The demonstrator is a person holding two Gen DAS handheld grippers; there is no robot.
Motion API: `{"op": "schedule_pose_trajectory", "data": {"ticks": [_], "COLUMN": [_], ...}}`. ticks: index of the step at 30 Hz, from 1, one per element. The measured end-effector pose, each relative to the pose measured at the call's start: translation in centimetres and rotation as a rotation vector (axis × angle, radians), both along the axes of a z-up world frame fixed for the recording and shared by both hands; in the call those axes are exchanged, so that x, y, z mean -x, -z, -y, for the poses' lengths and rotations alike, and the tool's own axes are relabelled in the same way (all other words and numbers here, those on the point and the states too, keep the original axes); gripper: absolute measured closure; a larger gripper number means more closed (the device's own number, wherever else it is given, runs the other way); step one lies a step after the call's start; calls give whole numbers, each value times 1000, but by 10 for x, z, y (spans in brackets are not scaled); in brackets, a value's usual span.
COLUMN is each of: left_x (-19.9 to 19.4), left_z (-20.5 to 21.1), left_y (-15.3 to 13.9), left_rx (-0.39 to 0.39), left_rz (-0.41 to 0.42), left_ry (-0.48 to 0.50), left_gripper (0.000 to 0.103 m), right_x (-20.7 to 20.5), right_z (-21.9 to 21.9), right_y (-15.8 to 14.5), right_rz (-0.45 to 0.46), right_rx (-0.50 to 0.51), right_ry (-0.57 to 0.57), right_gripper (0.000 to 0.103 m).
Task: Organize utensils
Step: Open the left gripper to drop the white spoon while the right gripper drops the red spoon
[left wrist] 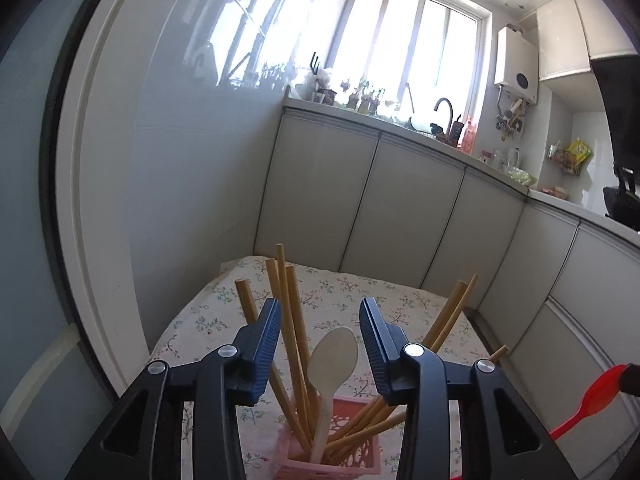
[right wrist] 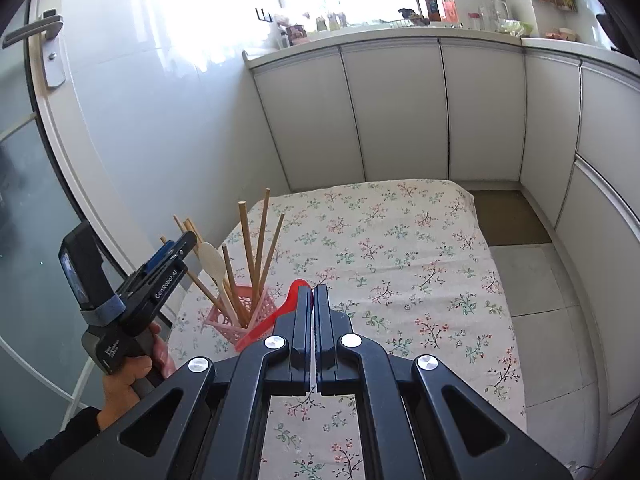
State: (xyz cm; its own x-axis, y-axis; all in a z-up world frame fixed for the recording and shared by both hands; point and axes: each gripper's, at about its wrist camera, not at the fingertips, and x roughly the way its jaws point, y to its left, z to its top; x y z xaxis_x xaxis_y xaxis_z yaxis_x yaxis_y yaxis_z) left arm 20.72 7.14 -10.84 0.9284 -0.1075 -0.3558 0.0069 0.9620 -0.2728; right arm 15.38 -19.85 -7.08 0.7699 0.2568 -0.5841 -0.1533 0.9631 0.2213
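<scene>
A pink utensil basket stands on the floral tablecloth and holds several wooden chopsticks and a wooden spoon. My left gripper is open and empty, hovering above the basket with the spoon between its jaws' line of sight. In the right wrist view the basket sits at the table's left edge with the left gripper above it. My right gripper is shut on a red spoon, held above the table just right of the basket. The red spoon also shows in the left wrist view.
The table with floral cloth stands in a kitchen corner. White cabinets run behind and to the right. A door with a handle is to the left. The tiled floor lies to the right of the table.
</scene>
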Motion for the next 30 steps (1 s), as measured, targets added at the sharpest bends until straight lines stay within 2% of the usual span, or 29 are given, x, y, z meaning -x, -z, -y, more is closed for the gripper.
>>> {"op": "schedule_pose_trajectory", "data": {"ticks": [3,6,11,15,18,22,30], "left_x": [6,12,17,15,18,16,11], "left_z": [-16,-32,-48,-55,-59,-63,-60], "left_y": [-6,-4,10,31,36,36,39], "left_rx": [51,75,54,31,50,53,28], "left_rz": [-58,-156,-356,-488,-521,-523,-548], "left_ry": [-33,-72,-137,-134,-128,-131,-97], "left_gripper": [53,49,45,44,44,44,44], "right_x": [1,-1,-9,-21,-30,-39,-57], "right_z": [-12,-27,-57,-82,-99,-119,-146], "right_y": [-5,-12,-21,-20,-15,-6,19], "right_rz": [18,40,70,75,73,79,28], "right_rx": [15,43,110,168,215,282,319], "right_ry": [-8,-21,-34,-43,-52,-53,-106], "right_gripper": [103,103,103,103,103,103,102]}}
